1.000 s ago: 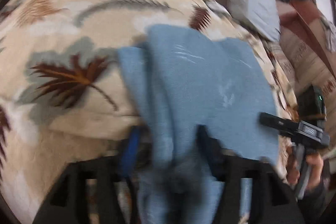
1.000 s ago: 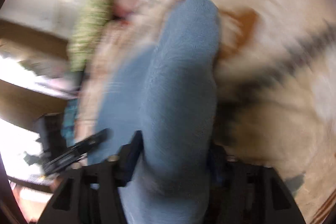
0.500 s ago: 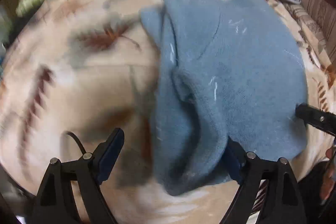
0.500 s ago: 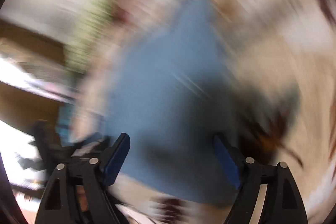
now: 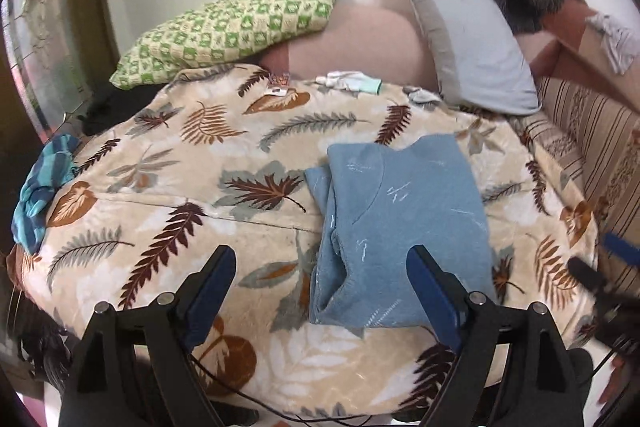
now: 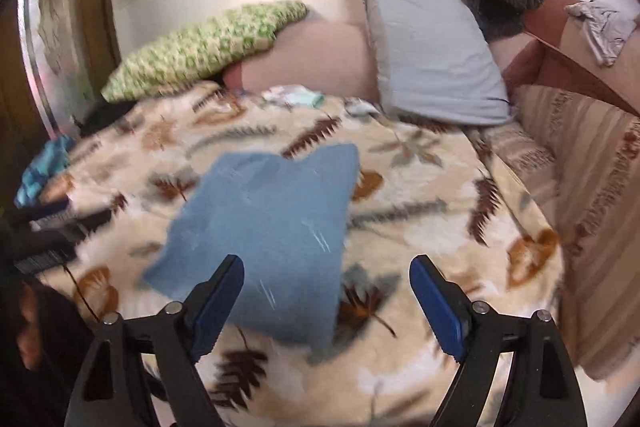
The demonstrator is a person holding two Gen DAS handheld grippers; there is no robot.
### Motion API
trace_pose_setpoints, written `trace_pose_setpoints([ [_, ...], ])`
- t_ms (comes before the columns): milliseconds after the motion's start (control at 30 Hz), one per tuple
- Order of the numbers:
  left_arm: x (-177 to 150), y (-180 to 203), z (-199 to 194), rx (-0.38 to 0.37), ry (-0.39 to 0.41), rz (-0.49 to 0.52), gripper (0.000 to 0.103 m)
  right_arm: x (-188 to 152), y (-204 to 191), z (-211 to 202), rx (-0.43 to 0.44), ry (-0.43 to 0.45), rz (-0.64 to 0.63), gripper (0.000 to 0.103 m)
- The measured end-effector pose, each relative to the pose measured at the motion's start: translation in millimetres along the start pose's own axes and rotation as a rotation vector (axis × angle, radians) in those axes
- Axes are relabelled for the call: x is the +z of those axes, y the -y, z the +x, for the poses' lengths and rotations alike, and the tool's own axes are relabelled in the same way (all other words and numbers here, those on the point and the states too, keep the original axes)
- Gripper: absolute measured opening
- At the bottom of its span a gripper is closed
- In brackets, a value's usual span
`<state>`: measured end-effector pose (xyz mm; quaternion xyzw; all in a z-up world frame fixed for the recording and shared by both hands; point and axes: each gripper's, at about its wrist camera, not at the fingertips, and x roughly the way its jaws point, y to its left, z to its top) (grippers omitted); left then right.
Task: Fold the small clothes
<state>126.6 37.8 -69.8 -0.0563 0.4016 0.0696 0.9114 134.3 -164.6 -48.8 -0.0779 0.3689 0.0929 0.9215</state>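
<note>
Left wrist view: left gripper point(image 5: 322, 269) stood wide apart, holding nothing; beyond and between its fingers lay the folded blue garment point(image 5: 400, 227) on the leaf-print blanket point(image 5: 168, 187) of the bed, a green checked pillow point(image 5: 224, 27) far ahead at left. Right wrist view: right gripper point(image 6: 326, 279) likewise spread wide and empty, the garment ahead-left of it, a grey pillow point(image 6: 432, 51) far ahead.

We see the right gripper point(image 5: 612, 267) blurred and cut off at the left view's edge, and the blanket point(image 6: 400, 219) smeared in the right view.
</note>
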Motion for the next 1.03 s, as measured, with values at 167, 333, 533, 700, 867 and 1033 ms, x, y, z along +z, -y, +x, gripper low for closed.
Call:
trace_pose_setpoints([
  [167,-15,7,-36,-0.018,0.028,0.006,0.087,-31,7,-23,-0.024,-0.020,0.047,0.089],
  [333,-26,10,-63,-0.059,0.049,-0.001,0.088,-53,-4,-33,-0.040,-0.035,0.031,0.089],
  [533,-33,19,-74,-0.101,0.059,0.029,0.102,-58,-10,-45,-0.043,-0.021,0.008,0.089],
  [700,-32,26,-76,-0.124,0.046,0.040,0.103,-53,-9,-54,-0.052,-0.003,-0.008,0.089],
  [867,-27,25,-73,-0.164,0.024,0.027,0.103,-50,-9,-54,-0.054,-0.004,-0.013,0.089],
  [1033,-26,27,-72,-0.143,0.030,0.035,0.103,-50,-12,-52,-0.056,-0.007,-0.023,0.089],
])
